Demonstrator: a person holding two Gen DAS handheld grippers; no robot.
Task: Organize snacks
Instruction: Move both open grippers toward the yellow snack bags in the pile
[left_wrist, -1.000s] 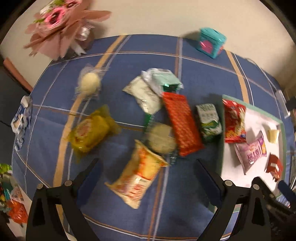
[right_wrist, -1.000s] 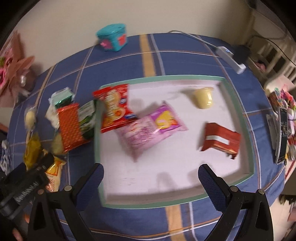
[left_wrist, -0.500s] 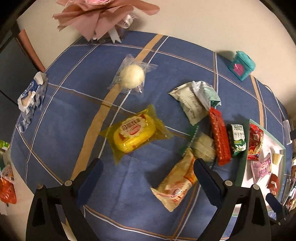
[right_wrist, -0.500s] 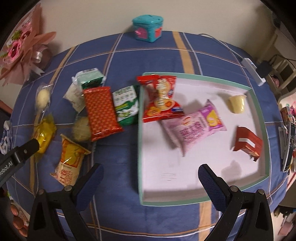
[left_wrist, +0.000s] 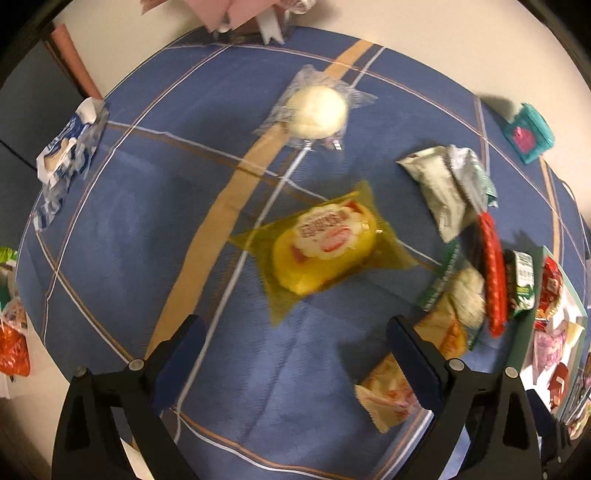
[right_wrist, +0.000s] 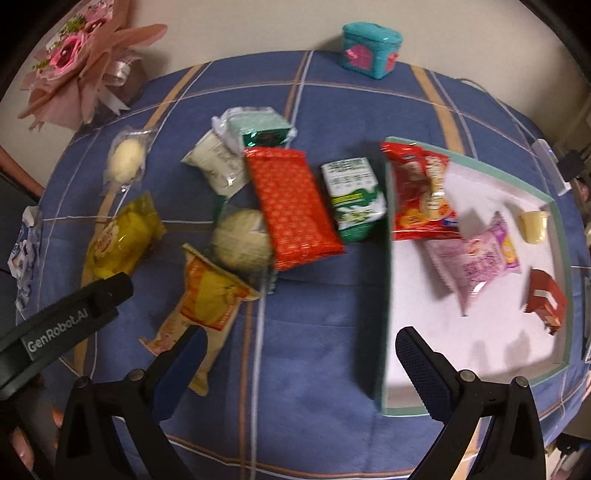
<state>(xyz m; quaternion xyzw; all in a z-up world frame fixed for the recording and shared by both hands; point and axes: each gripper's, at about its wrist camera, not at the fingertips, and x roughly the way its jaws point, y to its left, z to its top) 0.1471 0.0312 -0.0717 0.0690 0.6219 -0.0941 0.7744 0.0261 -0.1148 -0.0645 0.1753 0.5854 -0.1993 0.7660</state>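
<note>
The left gripper hangs spread and empty above a blue plaid tablecloth; a yellow cake packet lies just ahead of its fingers. The right gripper is also spread, holding nothing. Loose snacks lie ahead to its left, a green-rimmed white tray holding 5 items to its right. Farthest, a teal box and pink bouquet meet a cream wall.

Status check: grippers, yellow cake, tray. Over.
Left gripper open, empty, facing yellow cake. Right gripper open, empty. Tray holds five snacks. Nothing blocking.
</note>
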